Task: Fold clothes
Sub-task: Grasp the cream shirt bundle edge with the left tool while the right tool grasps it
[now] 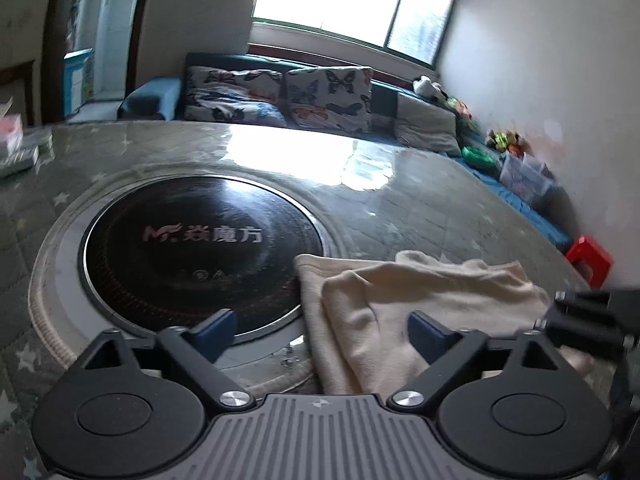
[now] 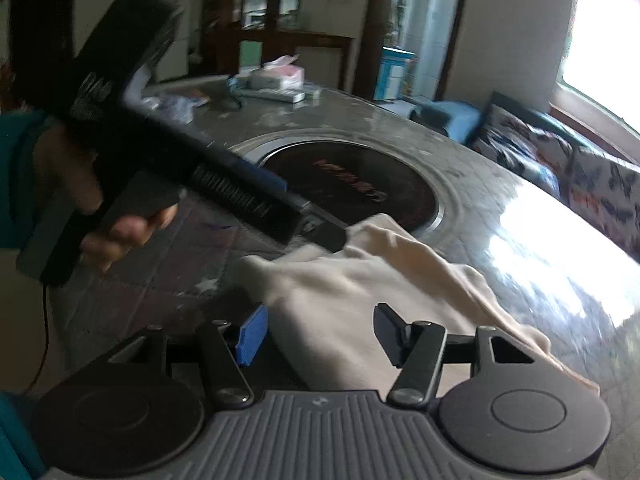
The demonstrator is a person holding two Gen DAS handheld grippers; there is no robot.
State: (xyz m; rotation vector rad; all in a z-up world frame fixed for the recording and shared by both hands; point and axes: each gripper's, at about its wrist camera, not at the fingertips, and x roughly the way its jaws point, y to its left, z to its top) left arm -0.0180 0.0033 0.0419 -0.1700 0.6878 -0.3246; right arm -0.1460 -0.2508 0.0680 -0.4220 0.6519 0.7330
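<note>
A cream garment (image 1: 404,300) lies folded and rumpled on the glass table, next to the round black cooktop (image 1: 200,240). My left gripper (image 1: 320,332) is open just above the garment's near left edge, with nothing between its blue pads. In the right wrist view the garment (image 2: 360,288) lies right in front of my right gripper (image 2: 320,332), which is open and empty over its near edge. The left gripper (image 2: 320,228) shows there too, held by a hand, its tip at the garment's far corner.
The grey glass-topped table (image 1: 400,208) has a black inset cooktop (image 2: 352,188). Boxes and tissue packs (image 2: 276,80) sit at its far end. A sofa with butterfly cushions (image 1: 280,96) stands behind, a red stool (image 1: 590,258) and toys to the right.
</note>
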